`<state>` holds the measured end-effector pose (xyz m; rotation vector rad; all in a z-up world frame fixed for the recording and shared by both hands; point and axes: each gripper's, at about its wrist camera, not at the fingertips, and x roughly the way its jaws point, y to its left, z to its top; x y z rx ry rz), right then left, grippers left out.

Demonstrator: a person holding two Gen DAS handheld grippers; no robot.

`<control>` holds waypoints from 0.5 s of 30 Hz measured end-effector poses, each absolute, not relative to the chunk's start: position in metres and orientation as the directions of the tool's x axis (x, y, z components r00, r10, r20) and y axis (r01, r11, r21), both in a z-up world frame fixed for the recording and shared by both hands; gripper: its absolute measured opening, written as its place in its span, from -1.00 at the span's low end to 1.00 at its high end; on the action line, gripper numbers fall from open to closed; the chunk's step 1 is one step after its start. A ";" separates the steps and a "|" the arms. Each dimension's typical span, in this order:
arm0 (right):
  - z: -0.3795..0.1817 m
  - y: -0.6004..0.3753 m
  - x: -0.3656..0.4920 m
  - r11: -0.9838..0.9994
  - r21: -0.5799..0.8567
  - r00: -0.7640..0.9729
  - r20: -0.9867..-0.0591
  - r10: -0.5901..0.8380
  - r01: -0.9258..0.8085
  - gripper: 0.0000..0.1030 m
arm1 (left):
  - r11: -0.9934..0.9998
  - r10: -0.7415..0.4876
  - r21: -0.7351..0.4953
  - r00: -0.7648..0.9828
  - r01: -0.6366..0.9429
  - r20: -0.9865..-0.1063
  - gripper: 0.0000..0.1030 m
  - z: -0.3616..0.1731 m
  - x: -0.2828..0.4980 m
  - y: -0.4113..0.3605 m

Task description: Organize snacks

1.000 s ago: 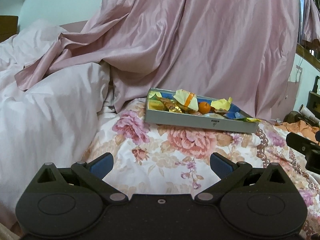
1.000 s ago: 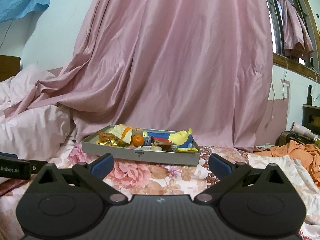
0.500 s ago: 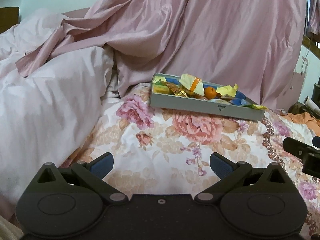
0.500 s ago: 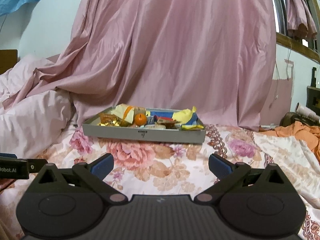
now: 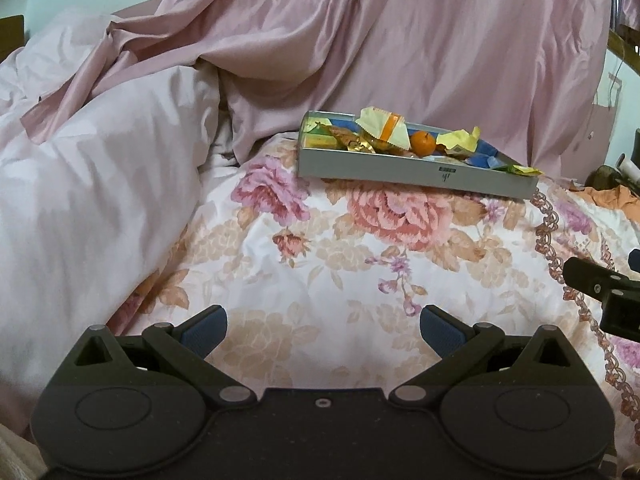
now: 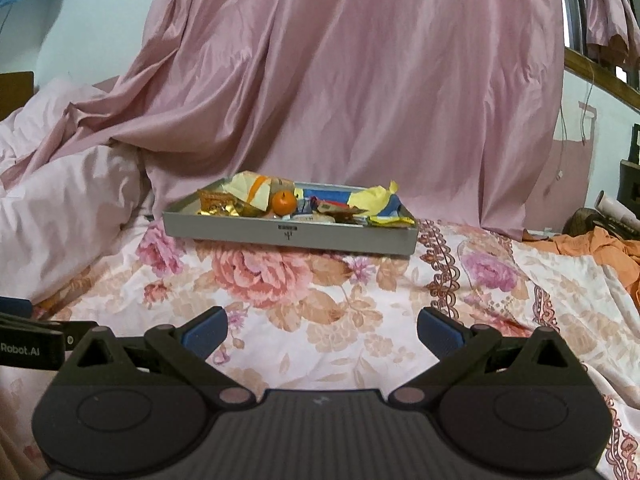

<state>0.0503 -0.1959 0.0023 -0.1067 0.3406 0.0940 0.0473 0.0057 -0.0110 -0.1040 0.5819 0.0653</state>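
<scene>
Nearest, left tool [image 5: 323,325] spread wide, blue pads apart, nothing between them, hovering over the floral bedspread [image 5: 340,264]. Likewise right tool [image 6: 322,326]: wide, gripping nothing, above the same bedspread [image 6: 360,300]. Seen at the right edge of the left wrist view, part of the right tool [image 5: 604,292]; at the left edge of the right wrist view, part of the left tool [image 6: 28,344].

Farther off, well apart from both tools, one grey tray [image 5: 400,170] resting on the bedspread, ahead and slightly right of the left tool, ahead and slightly left of the right tool [image 6: 288,234]. Inside, a jumble of snacks: one small orange [image 5: 423,143] [image 6: 284,202], one pale yellow packet with an orange stripe [image 5: 382,126] [image 6: 250,188], one crumpled yellow wrapper [image 5: 460,141] [image 6: 374,200], gold foil pieces [image 5: 360,144] [image 6: 218,210], blue packaging [image 5: 482,158] [image 6: 332,194]. Exact count of wrappers cannot be told.

Left of the tray, a white duvet [image 5: 88,184] heaped up. Farthest, a pink curtain [image 6: 360,80] draped down behind the tray onto the bed. Far right, orange cloth [image 6: 608,248].
</scene>
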 end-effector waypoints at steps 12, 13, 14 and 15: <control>0.000 -0.198 0.053 0.991 -0.082 0.928 -0.367 0.066 -0.103 1.00 | 0.993 0.036 -0.076 0.828 -0.094 -0.560 0.98 -0.012 0.048 0.005; 0.000 -0.198 0.053 0.991 -0.083 0.928 -0.368 0.066 -0.104 1.00 | 0.993 0.036 -0.076 0.827 -0.095 -0.561 0.98 -0.012 0.049 0.005; 0.000 -0.198 0.053 0.991 -0.083 0.927 -0.369 0.066 -0.104 1.00 | 0.993 0.037 -0.075 0.827 -0.095 -0.561 0.98 -0.012 0.048 0.005; 0.000 -0.198 0.053 0.991 -0.083 0.927 -0.370 0.066 -0.104 1.00 | 0.993 0.036 -0.076 0.827 -0.095 -0.561 0.99 -0.012 0.049 0.004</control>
